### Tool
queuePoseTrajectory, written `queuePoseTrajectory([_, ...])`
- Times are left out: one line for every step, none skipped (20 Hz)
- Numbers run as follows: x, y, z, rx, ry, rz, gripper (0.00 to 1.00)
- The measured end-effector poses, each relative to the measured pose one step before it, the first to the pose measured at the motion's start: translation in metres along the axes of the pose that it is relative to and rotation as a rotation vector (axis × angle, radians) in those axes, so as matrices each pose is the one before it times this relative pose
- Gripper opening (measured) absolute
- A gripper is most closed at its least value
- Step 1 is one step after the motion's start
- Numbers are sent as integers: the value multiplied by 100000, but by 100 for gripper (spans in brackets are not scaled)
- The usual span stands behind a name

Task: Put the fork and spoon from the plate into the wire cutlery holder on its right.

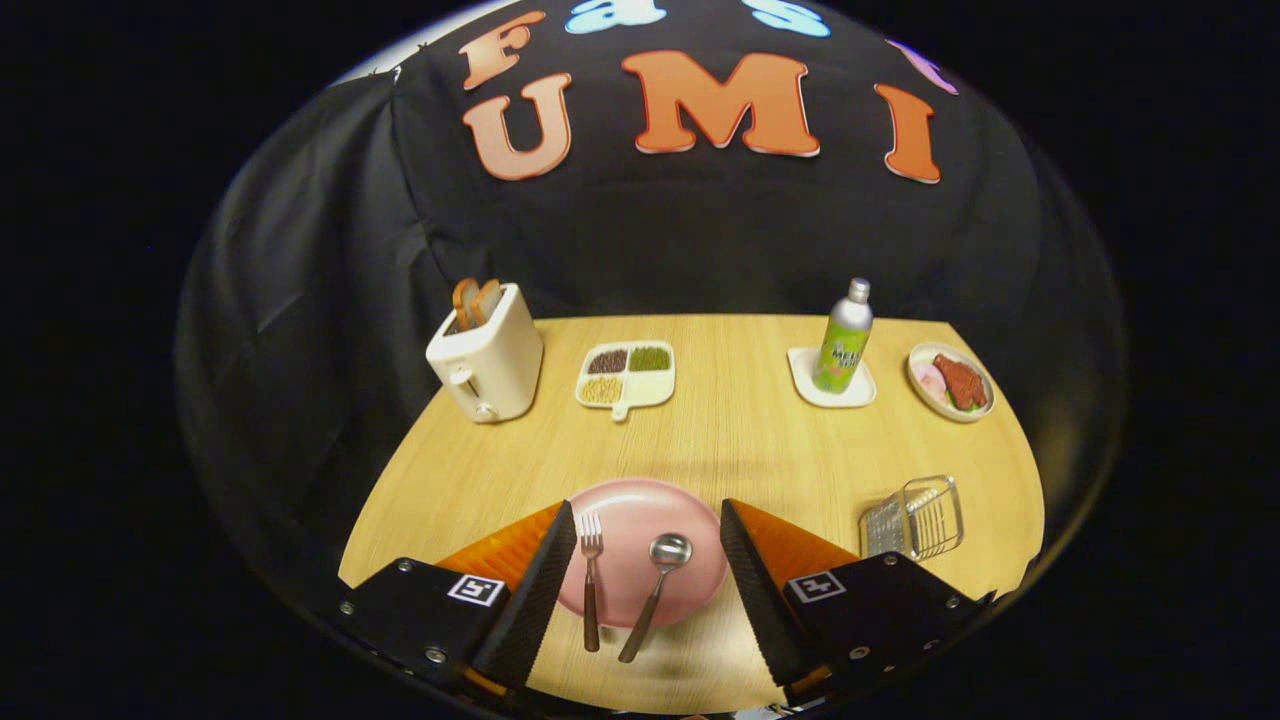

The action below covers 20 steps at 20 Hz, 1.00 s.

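Gripper view: the tongs (648, 575) gape wide around the plate (640, 520), gripping nothing. The fork (591, 580) and spoon (655, 592) lie on it; the holder (912, 518) lies right on the worktop (740, 440).

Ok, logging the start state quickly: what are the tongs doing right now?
Tongs: open, holding nothing; fork and spoon lie between them.

On the table (720, 440), the plate (640, 505) sits near, between the spread fingers of the gripper (648, 575). The fork (591, 590) lies left of the spoon (655, 590) on it. The holder (915, 518) stands right of the plate. Far: toaster (487, 365) left, tray (627, 377), bottle (845, 338) on a coaster (805, 385), dish (950, 382) right.
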State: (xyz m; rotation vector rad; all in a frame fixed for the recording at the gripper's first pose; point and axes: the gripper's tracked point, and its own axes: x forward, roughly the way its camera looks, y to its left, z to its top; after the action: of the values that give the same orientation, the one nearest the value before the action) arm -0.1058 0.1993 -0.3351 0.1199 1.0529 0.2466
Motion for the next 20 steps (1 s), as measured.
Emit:
queuePoseTrajectory([811,140,-1381,152,3547,-341,86])
queuePoseTrajectory([755,-67,-1055,-221,3222,-723,84])
queuePoseTrajectory([824,65,-1349,-522,3607,-523,82])
queuePoseTrajectory([871,14,-1126,-640,3119,-878,78])
queuePoseTrajectory([883,92,-1289,-610,3298,-948,76])
queuePoseTrajectory([804,-103,-1009,-126,2970,-1434,72])
queuePoseTrajectory([755,-4,-971,-277,2248,-981,71])
queuePoseTrajectory([604,44,-741,-136,2342,-984,66])
queuePoseTrajectory([498,-159,-699,-308,2158,-982,63])
queuePoseTrajectory([481,-168,-561,-284,2084,-1059,60])
queuePoseTrajectory([585,14,-503,-51,2274,-793,56])
queuePoseTrajectory([542,-133,-535,577,2281,-907,50])
queuePoseTrajectory([403,70,-554,593,2252,-468,47])
queuePoseTrajectory([433,91,-397,588,2020,-300,40])
queuePoseTrajectory([309,117,-335,27,1566,-116,37])
queuePoseTrajectory([294,-69,-149,-239,1365,-873,32])
queuePoseTrajectory([319,-205,-311,-46,1125,-998,27])
queuePoseTrajectory([109,8,-168,12,1465,-779,23])
queuePoseTrajectory([373,88,-254,216,1211,263,20])
queuePoseTrajectory([158,82,-74,239,1102,515,17])
